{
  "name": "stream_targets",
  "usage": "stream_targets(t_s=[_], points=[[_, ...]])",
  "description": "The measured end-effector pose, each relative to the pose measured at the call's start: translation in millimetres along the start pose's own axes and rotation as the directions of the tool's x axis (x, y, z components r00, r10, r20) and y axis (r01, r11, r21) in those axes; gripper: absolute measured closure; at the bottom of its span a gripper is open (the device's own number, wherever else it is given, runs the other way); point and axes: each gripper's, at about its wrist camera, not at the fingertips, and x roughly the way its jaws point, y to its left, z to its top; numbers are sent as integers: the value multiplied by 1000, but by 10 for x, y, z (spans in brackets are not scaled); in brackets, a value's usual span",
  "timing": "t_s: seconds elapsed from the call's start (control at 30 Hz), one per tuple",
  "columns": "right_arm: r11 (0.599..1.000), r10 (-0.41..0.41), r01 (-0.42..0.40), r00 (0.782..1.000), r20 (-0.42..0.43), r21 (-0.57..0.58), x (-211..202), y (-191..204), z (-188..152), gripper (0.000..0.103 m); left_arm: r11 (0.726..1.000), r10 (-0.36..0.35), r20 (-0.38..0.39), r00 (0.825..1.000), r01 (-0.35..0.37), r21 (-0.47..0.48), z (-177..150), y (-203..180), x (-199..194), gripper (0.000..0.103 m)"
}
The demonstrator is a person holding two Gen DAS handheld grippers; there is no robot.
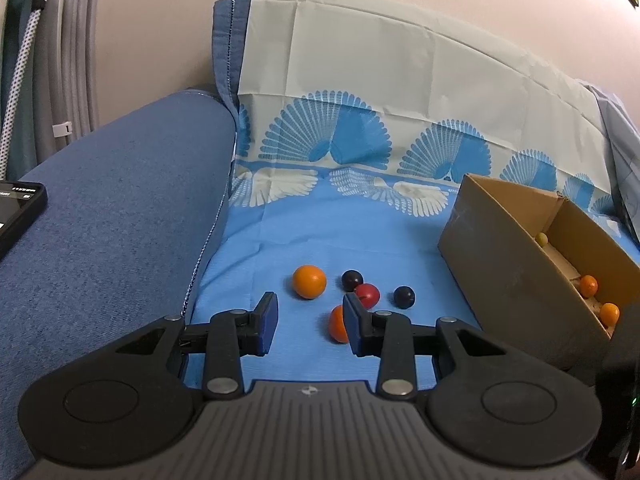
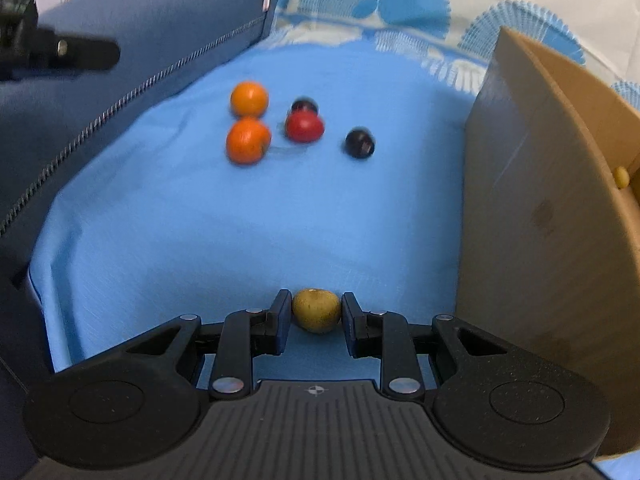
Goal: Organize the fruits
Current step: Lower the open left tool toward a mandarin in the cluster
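Observation:
My right gripper (image 2: 316,307) is shut on a small yellow-brown fruit (image 2: 316,314), both blue pads against its sides, low over the blue cloth (image 2: 200,240). Farther off on the cloth lie two oranges (image 2: 249,99) (image 2: 247,140), a red fruit (image 2: 304,127) and two dark plums (image 2: 305,105) (image 2: 360,143). The left gripper (image 1: 310,308) stands open over the cloth with nothing between its fingers. The near orange (image 1: 337,325) is half hidden behind its right finger (image 1: 354,320). Beyond it lie the other orange (image 1: 309,282), the red fruit (image 1: 367,295) and both plums (image 1: 352,280) (image 1: 404,297).
A cardboard box (image 1: 508,272) stands at the right and holds a yellow fruit (image 1: 542,239) and two small oranges (image 1: 589,285) (image 1: 610,314). The same box (image 2: 532,220) rises close to my right gripper. A blue sofa armrest (image 1: 120,208) with a phone (image 1: 18,210) bounds the left.

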Motion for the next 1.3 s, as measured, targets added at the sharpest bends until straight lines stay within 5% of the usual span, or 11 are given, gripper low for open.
stream_targets(t_s=[0.8, 0.97, 1.07, 1.13, 1.2, 1.3], points=[[1000, -1, 1, 1000, 5, -20, -15, 0, 33, 75, 1000, -2, -6, 1000, 2, 5, -4, -23, 40, 61], [1000, 0, 0, 1000, -9, -29, 11, 2, 15, 75, 996, 84, 93, 992, -87, 29, 129, -16, -108, 56], [1000, 10, -10, 1000, -12, -12, 13, -30, 12, 75, 963, 230, 259, 938, -258, 82, 547, -8, -289, 42], [1000, 7, -8, 1000, -10, -17, 22, -18, 15, 75, 920, 352, 331, 875, -389, 51, 925, 82, -315, 26], [1000, 3, -3, 1000, -8, -21, 32, -4, 21, 75, 860, 466, 331, 820, -508, 46, 1243, 172, -187, 17], [1000, 3, -3, 1000, -8, -14, 44, -9, 32, 75, 805, 550, 273, 789, -588, 77, 1465, 366, 162, 17]])
